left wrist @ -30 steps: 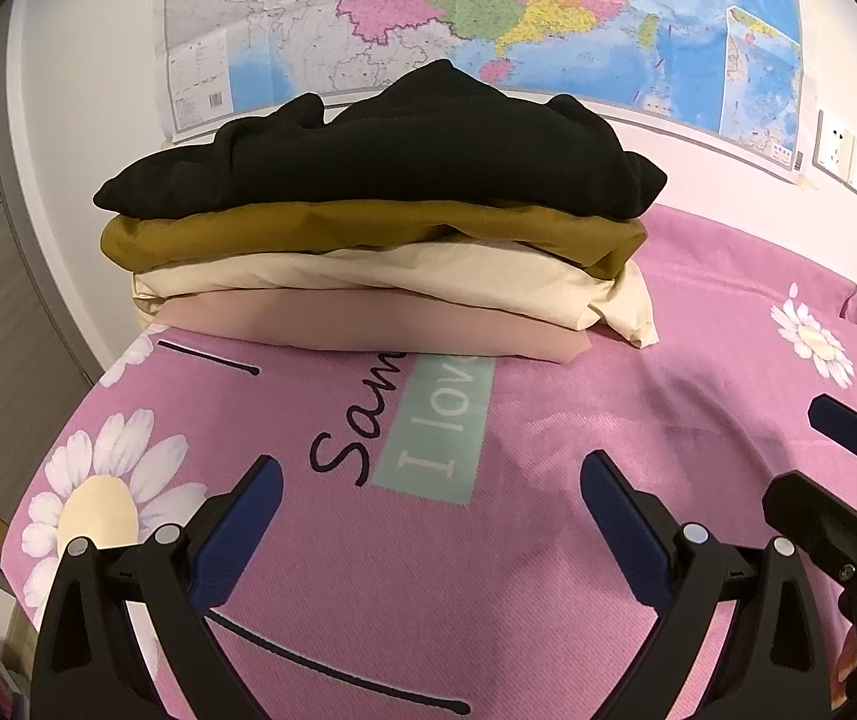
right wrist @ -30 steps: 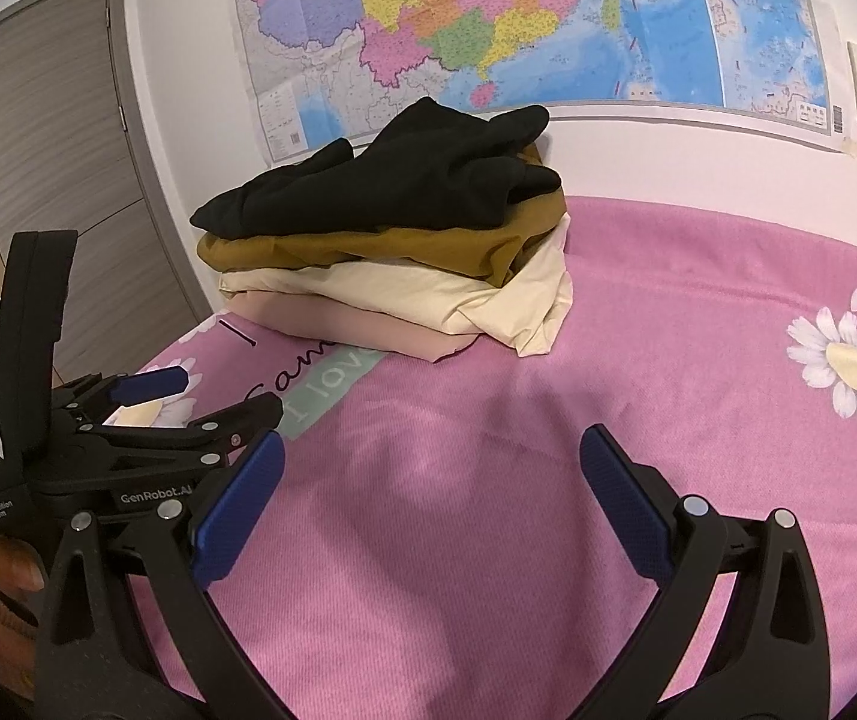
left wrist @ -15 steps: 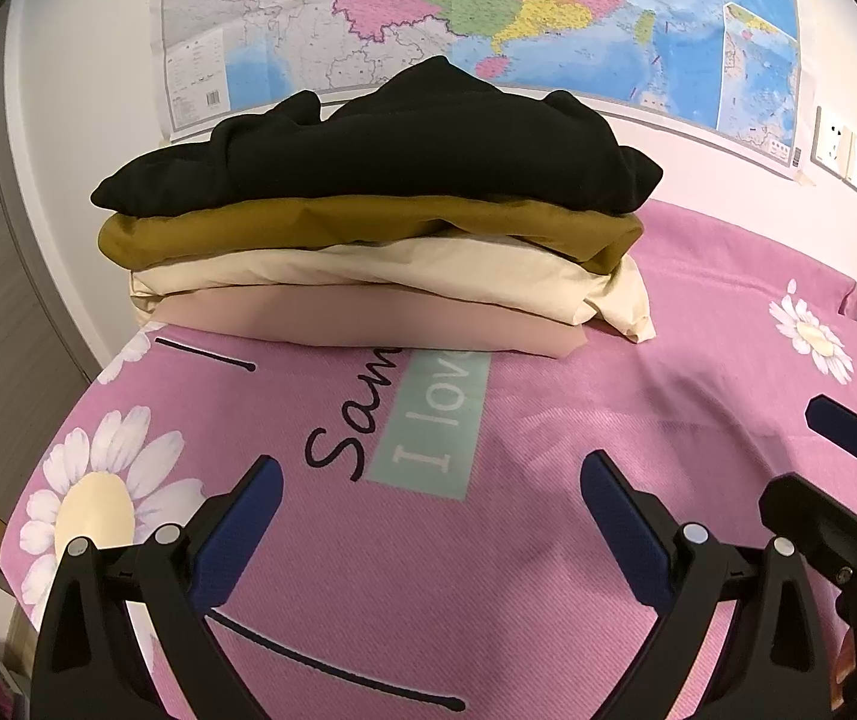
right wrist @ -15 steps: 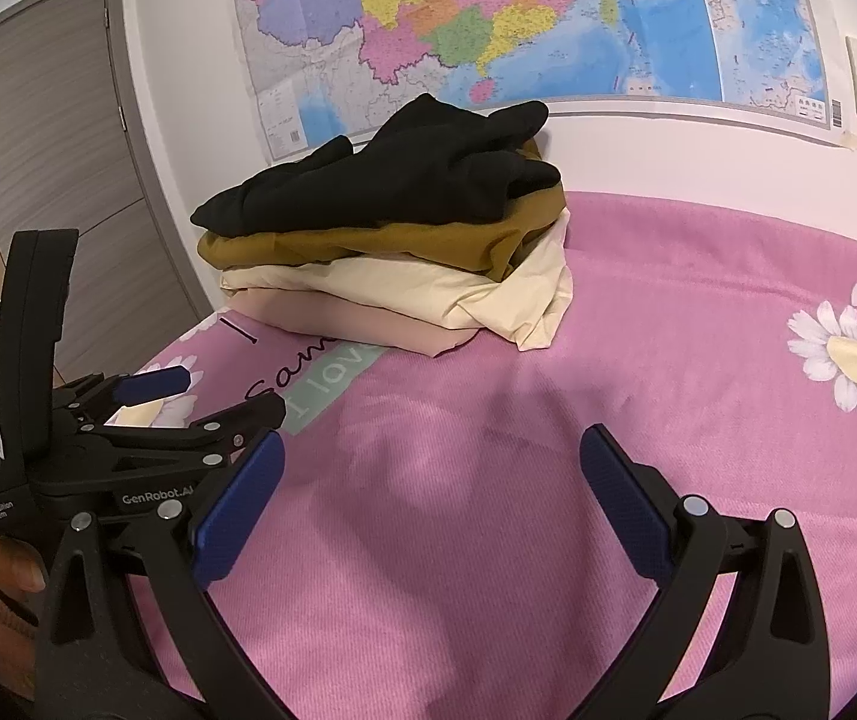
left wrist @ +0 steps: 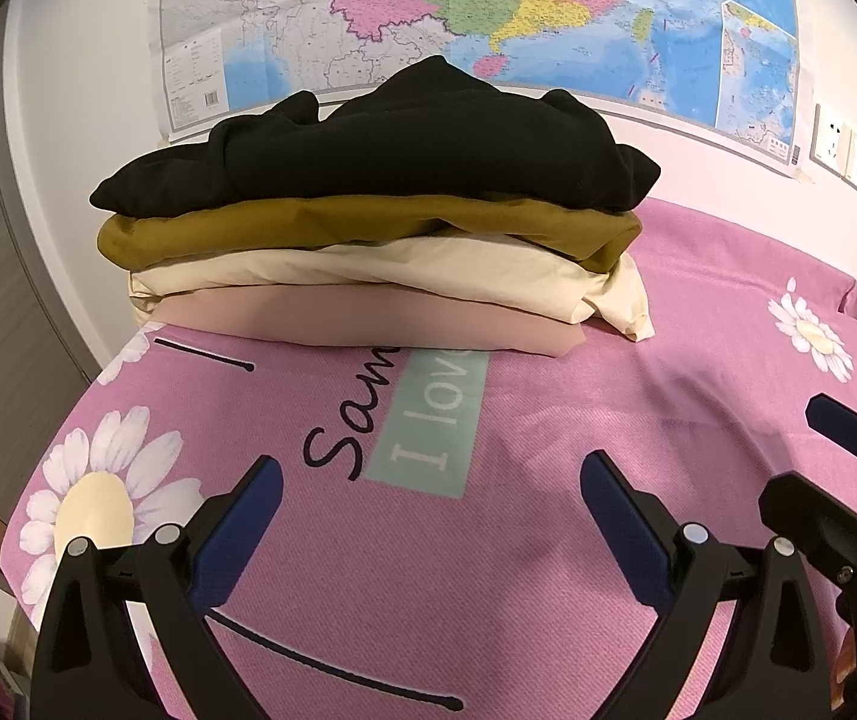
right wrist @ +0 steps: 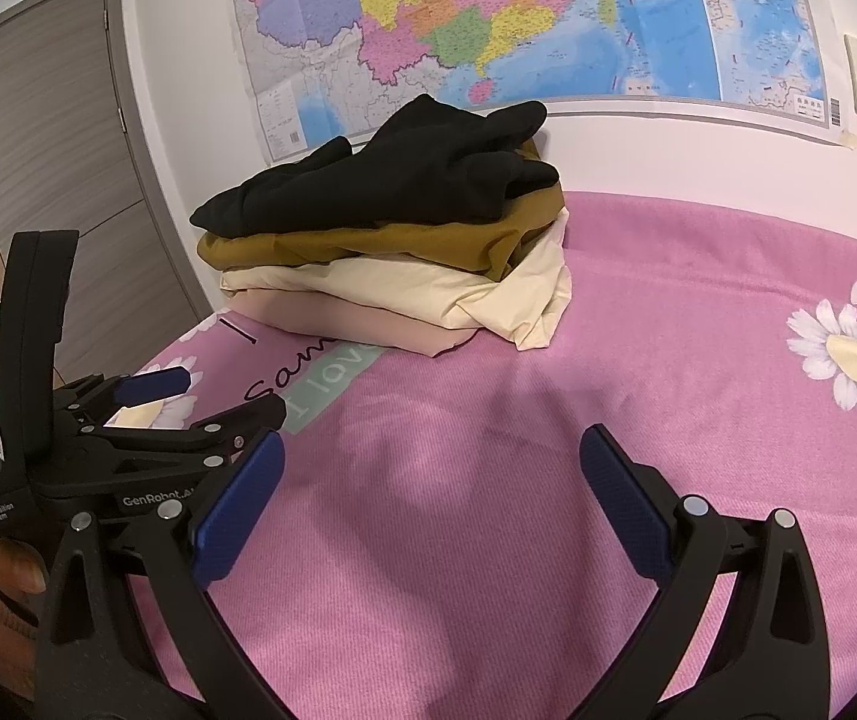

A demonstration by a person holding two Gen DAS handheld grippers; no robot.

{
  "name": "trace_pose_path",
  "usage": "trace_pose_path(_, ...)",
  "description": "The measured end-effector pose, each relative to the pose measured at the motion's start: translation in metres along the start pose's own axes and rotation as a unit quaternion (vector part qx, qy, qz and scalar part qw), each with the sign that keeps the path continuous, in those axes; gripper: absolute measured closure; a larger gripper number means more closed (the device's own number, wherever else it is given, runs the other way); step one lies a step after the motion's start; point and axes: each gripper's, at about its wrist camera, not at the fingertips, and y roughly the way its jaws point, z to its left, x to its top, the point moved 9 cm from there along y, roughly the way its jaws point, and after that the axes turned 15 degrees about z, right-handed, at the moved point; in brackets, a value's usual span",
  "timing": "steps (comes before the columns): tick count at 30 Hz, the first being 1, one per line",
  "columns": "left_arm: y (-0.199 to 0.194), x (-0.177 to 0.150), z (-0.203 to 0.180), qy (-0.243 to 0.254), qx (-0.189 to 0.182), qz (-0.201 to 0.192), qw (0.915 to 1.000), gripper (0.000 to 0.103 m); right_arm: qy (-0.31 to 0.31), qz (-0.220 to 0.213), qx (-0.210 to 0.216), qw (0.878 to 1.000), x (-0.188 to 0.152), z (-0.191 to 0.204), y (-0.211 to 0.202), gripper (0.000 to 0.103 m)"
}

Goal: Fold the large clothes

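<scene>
A stack of folded clothes sits at the far side of the pink bed cover [left wrist: 488, 570]: a black garment [left wrist: 416, 144] on top, a mustard one [left wrist: 368, 228], a cream one [left wrist: 392, 276] and a pale pink one [left wrist: 368, 318] at the bottom. The stack also shows in the right wrist view [right wrist: 392, 240]. My left gripper [left wrist: 431, 492] is open and empty, held over the cover short of the stack. My right gripper [right wrist: 431, 474] is open and empty too. The left gripper shows at the left of the right wrist view [right wrist: 152, 414].
A wall map [left wrist: 488, 18] hangs behind the stack. Wall sockets [left wrist: 848, 150] are at the right. A grey door [right wrist: 50, 168] stands left of the bed. The cover has daisy prints [right wrist: 848, 354] and lettering [left wrist: 428, 408].
Both grippers have drifted slightly; the stack sits a little higher in both views. Both stay open and empty.
</scene>
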Motion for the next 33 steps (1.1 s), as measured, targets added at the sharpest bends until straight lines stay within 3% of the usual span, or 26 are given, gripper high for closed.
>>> trace_pose_path(33, 0.0, -0.0019, -0.0058, 0.003, -0.002, 0.004, 1.0, 0.007, 0.004, -0.001, -0.001, 1.0, 0.0, -0.0021, -0.0013, 0.006)
